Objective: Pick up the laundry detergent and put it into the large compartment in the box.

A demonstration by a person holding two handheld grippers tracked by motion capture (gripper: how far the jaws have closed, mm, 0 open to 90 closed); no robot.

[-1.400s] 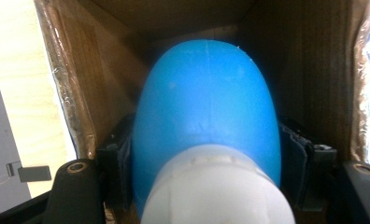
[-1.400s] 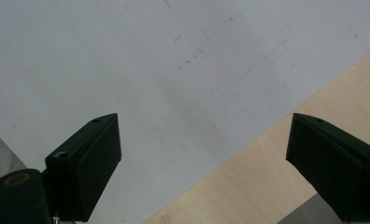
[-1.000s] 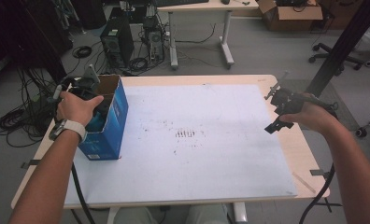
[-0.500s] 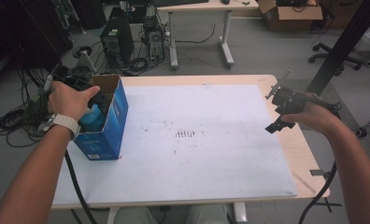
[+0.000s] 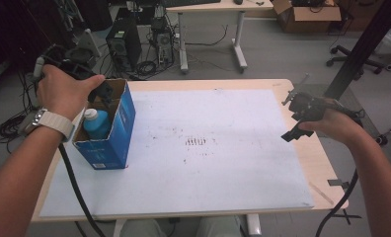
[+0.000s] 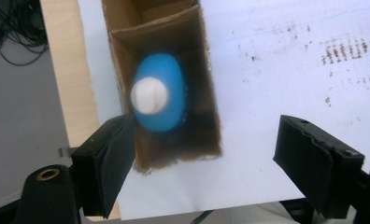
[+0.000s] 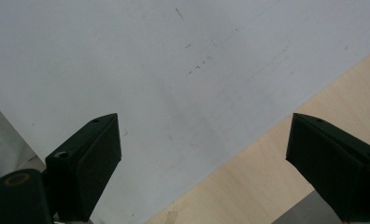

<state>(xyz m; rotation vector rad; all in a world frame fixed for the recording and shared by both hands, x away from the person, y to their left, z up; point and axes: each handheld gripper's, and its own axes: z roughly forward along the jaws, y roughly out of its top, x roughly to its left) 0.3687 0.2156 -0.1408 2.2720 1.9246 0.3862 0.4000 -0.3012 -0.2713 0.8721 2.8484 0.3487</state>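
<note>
White sheet (image 5: 208,148); box (image 5: 109,143) walls hide the blue bottle's (image 6: 157,93) base

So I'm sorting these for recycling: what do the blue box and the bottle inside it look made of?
The blue box looks like cardboard: raw brown inner walls, printed blue outside. The bottle looks like smooth blue plastic with a white cap, though it is blurred, so that is a guess.

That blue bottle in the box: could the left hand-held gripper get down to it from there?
Probably yes: the left hand-held gripper hangs open above the blue bottle, the box is open-topped, though narrow.
</note>
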